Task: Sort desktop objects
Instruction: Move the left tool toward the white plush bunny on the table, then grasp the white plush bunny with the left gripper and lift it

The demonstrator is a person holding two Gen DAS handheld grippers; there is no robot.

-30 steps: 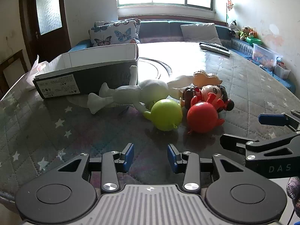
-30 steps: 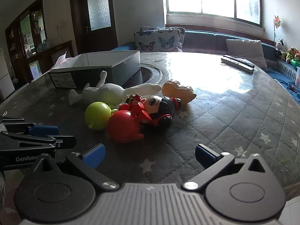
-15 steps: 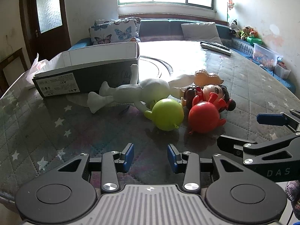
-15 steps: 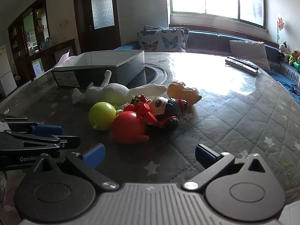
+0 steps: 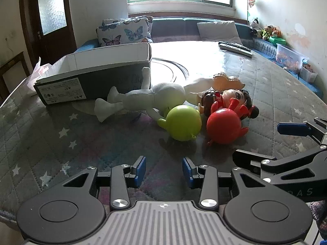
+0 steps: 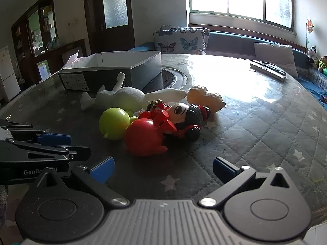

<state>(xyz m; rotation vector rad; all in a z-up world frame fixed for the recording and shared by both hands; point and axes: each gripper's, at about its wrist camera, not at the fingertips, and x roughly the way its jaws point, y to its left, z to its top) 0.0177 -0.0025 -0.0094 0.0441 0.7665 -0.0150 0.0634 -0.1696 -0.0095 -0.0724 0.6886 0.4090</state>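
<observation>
A pile of toys lies mid-table: a green ball toy, a red ball toy, a black-haired doll in red, a white plush figure and an orange toy. An open dark cardboard box stands behind them at the left. My left gripper is open and empty, just short of the green ball. My right gripper is wide open and empty, in front of the red ball.
The round table has a grey quilted star-pattern cover. Remote controls lie at the far right. A sofa with butterfly cushions stands behind the table. The table's near edge is right under both grippers.
Both grippers have edged slightly forward toward the toys. The jaws' openings are unchanged and the toys have not moved.
</observation>
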